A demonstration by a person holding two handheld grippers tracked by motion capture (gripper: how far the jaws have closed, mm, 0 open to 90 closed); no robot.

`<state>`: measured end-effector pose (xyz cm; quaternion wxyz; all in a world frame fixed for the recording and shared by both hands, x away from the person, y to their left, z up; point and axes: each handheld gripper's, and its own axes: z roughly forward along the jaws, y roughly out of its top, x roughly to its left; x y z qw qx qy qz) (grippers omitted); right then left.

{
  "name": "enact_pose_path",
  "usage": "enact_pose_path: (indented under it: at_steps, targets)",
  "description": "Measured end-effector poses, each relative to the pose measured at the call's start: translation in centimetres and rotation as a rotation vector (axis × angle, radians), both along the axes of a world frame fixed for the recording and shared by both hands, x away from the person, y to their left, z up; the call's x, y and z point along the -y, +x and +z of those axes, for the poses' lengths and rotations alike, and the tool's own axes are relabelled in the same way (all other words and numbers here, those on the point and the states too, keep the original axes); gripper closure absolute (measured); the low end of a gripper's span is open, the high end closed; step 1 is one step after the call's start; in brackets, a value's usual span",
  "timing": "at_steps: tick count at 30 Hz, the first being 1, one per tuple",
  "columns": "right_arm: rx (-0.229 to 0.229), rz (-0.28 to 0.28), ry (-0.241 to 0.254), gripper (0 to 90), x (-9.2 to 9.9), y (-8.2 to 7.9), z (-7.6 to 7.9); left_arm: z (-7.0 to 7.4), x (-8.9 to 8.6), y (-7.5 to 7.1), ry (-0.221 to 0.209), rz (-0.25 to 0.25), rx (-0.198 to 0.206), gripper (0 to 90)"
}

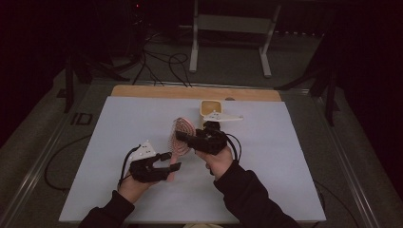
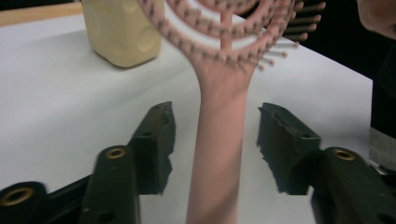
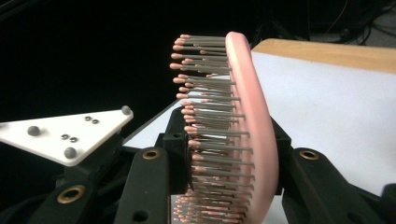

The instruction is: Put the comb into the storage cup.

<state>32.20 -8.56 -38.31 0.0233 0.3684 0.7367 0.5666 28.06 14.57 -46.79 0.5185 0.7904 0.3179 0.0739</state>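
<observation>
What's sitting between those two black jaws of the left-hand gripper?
In the left gripper view, the pink hairbrush handle stands between the left gripper's open jaws, with a gap on each side, white table behind.

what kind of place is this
Probably a lab or studio set up for recording, not a home. A table under a plain white sheet stands in a dark room, with loose cables on the floor behind it and a white metal stand beyond.
</observation>
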Motion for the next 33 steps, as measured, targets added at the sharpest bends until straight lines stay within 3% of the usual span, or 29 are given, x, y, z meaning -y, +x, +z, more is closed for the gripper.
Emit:
enact_pose_path:
  at_steps: [8,17,22,33]
  targets:
    - [0.062,0.002,-0.025,64.3,0.4,-0.1,0.7,0.2,-0.5,0.1,-0.019,-0.007,-0.028,34.3]
    - [0.114,-0.016,-0.022,64.4,1.5,0.2,1.9,0.4,-0.8,0.1,-0.024,-0.033,-0.047,12.0]
    - [0.132,-0.020,-0.017,64.4,2.3,0.4,2.4,0.4,-1.1,-0.1,-0.020,-0.049,-0.027,1.3]
    - [0.177,-0.018,-0.031,64.4,4.1,0.8,3.4,0.4,-1.9,-0.9,-0.003,-0.040,0.031,0.2]
